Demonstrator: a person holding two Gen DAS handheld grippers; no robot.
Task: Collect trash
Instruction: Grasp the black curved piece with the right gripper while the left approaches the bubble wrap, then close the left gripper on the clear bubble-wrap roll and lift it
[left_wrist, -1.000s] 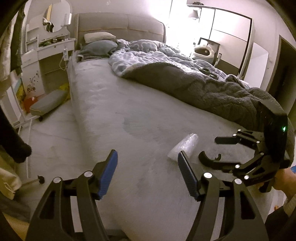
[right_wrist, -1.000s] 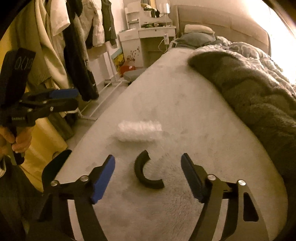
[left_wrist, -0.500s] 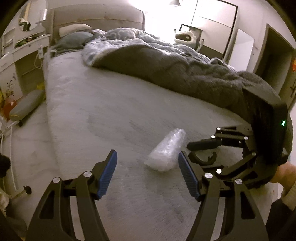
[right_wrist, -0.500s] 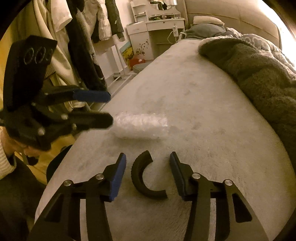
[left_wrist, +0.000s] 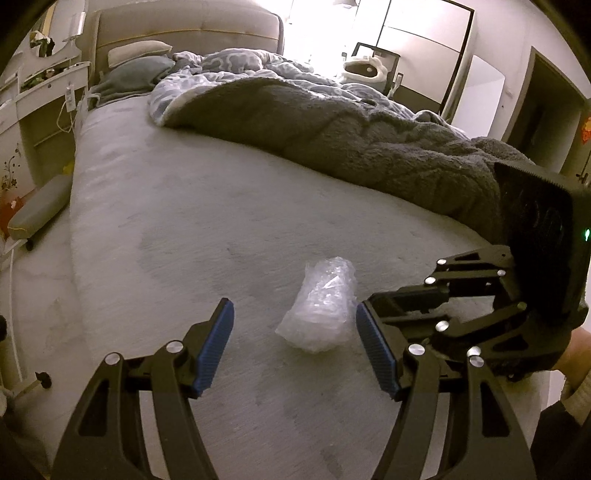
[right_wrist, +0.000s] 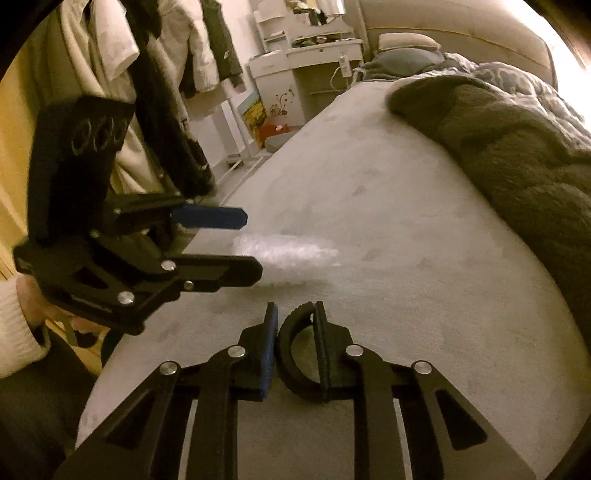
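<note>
A crumpled clear bubble-wrap bundle lies on the grey bed. My left gripper is open, its blue pads on either side of the bundle's near end without touching it. In the right wrist view the same left gripper comes in from the left at the bubble wrap. A black C-shaped plastic piece sits between the fingers of my right gripper, whose jaws are closing and meet it on both sides. The right gripper also shows beside the bundle.
A thick dark grey blanket covers the bed's far right side. Hanging clothes and a white dressing table stand left of the bed. A padded stool is on the floor. A person's hand holds the right gripper.
My right gripper's jaws came together around the black curved piece. My left gripper moved forward and down until the bubble wrap lay between its open fingers.
</note>
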